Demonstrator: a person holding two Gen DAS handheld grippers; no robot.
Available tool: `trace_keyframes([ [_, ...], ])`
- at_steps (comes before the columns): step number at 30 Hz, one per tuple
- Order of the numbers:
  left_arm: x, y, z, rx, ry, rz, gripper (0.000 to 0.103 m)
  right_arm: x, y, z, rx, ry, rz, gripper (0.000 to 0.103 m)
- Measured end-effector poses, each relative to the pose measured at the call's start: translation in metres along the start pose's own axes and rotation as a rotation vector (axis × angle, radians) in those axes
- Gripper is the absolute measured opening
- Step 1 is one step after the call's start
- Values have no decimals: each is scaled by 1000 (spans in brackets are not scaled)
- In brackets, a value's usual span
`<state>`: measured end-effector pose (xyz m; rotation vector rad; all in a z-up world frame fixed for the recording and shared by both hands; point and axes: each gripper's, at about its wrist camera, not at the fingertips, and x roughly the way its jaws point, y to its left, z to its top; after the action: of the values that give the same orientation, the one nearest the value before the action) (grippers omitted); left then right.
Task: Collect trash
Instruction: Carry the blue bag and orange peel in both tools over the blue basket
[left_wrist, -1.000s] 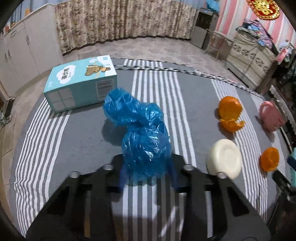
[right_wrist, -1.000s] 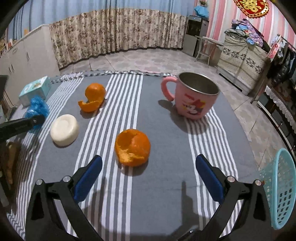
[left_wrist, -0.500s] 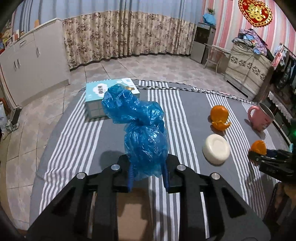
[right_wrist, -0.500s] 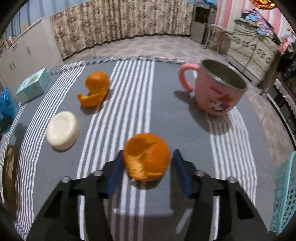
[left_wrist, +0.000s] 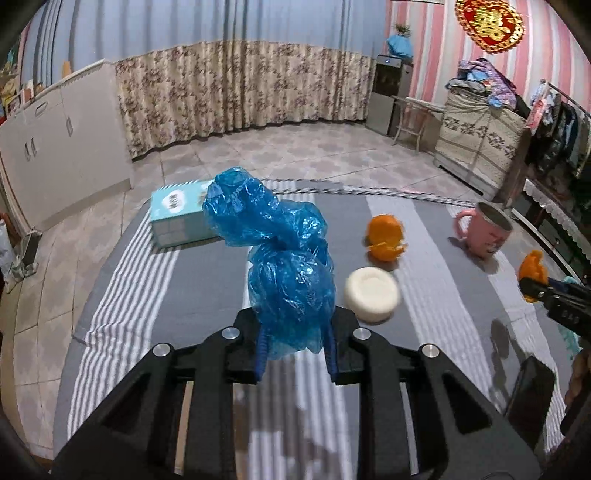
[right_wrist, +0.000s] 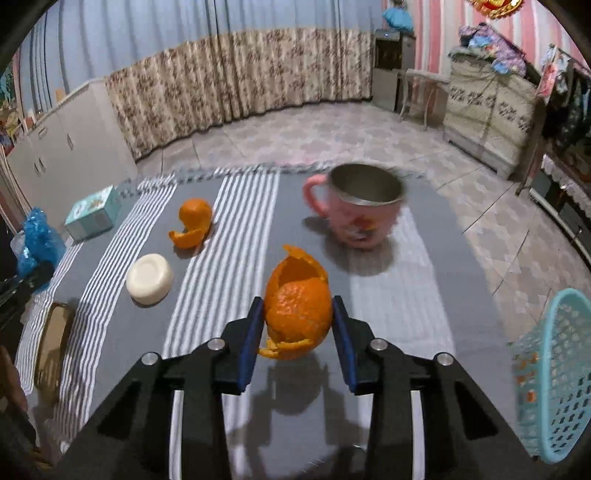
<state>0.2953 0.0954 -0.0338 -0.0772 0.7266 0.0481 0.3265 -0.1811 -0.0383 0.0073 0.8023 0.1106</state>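
My left gripper (left_wrist: 295, 343) is shut on a knotted blue plastic bag (left_wrist: 284, 266) and holds it above the striped tablecloth (left_wrist: 192, 280). My right gripper (right_wrist: 298, 332) is shut on a hollow orange peel (right_wrist: 298, 302), lifted just above the cloth. The same peel and right gripper show at the right edge of the left wrist view (left_wrist: 532, 273). A second orange peel (right_wrist: 192, 225) lies on the cloth at mid-left; it also shows in the left wrist view (left_wrist: 384, 236). A teal mesh basket (right_wrist: 554, 380) stands at the right edge, beyond the table.
A pink mug (right_wrist: 358, 206) stands behind the held peel. A white round soap-like disc (right_wrist: 149, 275) lies near the second peel. A light-blue tissue box (left_wrist: 181, 214) sits at the far left corner. A dark phone-like object (left_wrist: 528, 387) lies at the near right.
Both grippers have risen: the left lifted the blue bag higher off the cloth, and the right closed on the orange peel and raised it.
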Motion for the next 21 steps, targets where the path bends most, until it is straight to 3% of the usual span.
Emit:
trace_keyframes([
  [6, -17, -50, 0, 38, -36, -46, 23, -50, -57, -7, 48, -89, -38, 37],
  [12, -30, -109, -4, 101, -67, -113, 23, -94, -115, -29, 76, -159, -130, 37],
  [21, -32, -209, -18, 212, -74, -208, 23, -110, -197, -56, 170, -187, -271, 37],
])
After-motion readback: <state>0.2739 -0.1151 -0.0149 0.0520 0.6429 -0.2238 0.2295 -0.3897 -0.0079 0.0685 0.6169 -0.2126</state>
